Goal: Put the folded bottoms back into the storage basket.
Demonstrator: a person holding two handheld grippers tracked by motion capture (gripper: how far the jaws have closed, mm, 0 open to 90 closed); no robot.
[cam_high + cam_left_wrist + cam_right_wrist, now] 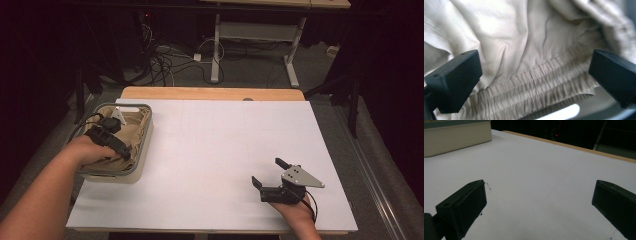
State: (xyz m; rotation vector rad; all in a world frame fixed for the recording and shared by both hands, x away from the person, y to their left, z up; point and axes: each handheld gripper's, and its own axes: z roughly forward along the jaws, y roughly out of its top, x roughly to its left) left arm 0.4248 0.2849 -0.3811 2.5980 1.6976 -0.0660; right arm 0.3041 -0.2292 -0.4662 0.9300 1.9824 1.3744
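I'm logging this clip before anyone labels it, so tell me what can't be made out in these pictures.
- Lower contents of the bin: high view, hidden by the beige garment and the left gripper.
- What kind of garment: left gripper view, cut off by every edge; just folds and an elastic band.
- Bright strip at the bottom: left gripper view, blurred.
- Bin: right gripper view, cut off at the top left corner.

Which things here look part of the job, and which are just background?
Likely in play:
- beige garment in the basket
- left hand-held gripper, open over its elastic waistband
- right hand-held gripper, open above the table

Lying about:
- floor cables
- far desk legs
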